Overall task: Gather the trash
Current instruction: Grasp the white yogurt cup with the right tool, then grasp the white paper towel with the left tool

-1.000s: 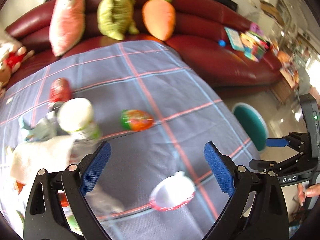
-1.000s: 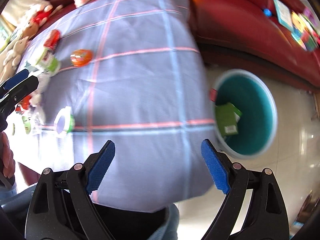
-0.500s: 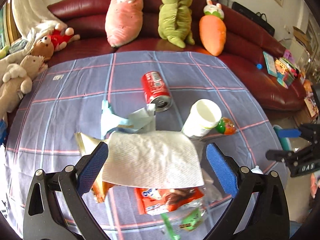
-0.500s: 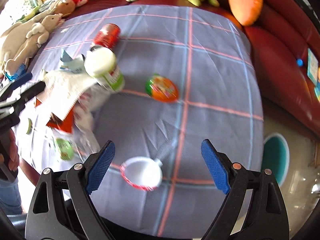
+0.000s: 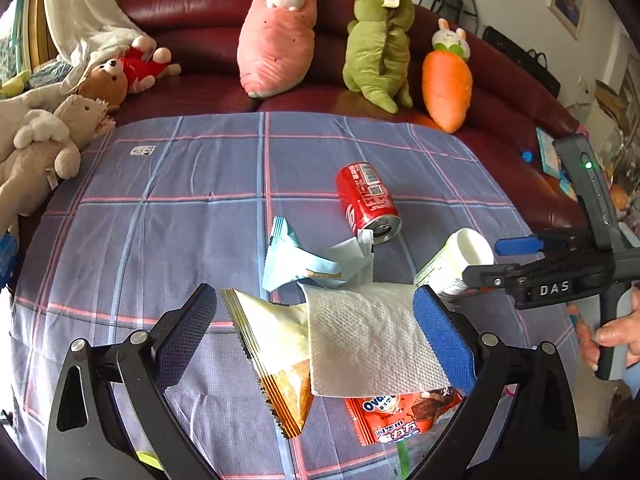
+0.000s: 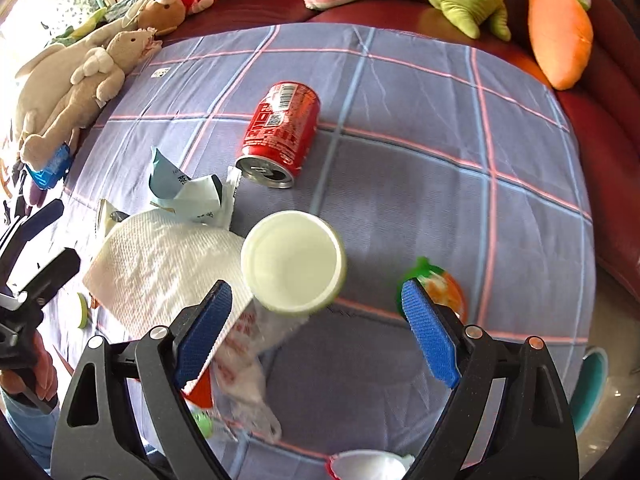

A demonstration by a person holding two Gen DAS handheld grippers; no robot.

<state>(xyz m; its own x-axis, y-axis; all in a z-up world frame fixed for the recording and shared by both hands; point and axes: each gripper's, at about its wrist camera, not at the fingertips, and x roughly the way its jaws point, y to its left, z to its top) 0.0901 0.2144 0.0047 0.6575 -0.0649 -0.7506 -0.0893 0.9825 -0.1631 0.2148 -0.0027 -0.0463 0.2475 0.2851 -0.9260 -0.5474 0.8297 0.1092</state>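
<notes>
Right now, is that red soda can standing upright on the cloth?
No, the red soda can lies on its side on the checked cloth, its opened top facing the camera.

Tablecloth (image 5: 168, 216): grey-blue, checked with thin pink and pale blue lines.
Can (image 6: 282, 130): red, white lettering, silver top.
Paper towel (image 5: 368, 340): white, dimpled weave.
Cup (image 6: 294, 260): white inside, green and white outside.
Torn wrapper (image 5: 296, 264): pale blue and white.
Snack bag (image 5: 280, 364): cream fading to orange-brown, gold striped edge.
Packet (image 5: 400, 416): red, white and blue logo.
Round sweet pack (image 6: 448, 288): orange with green.
Sofa (image 5: 192, 12): dark red, glossy.
Plush toys: pink (image 5: 276, 32), olive green (image 5: 378, 44), orange carrot (image 5: 446, 84).
Finger pads (image 6: 428, 336): blue on black frames.
Bin (image 6: 588, 384): teal.
</notes>
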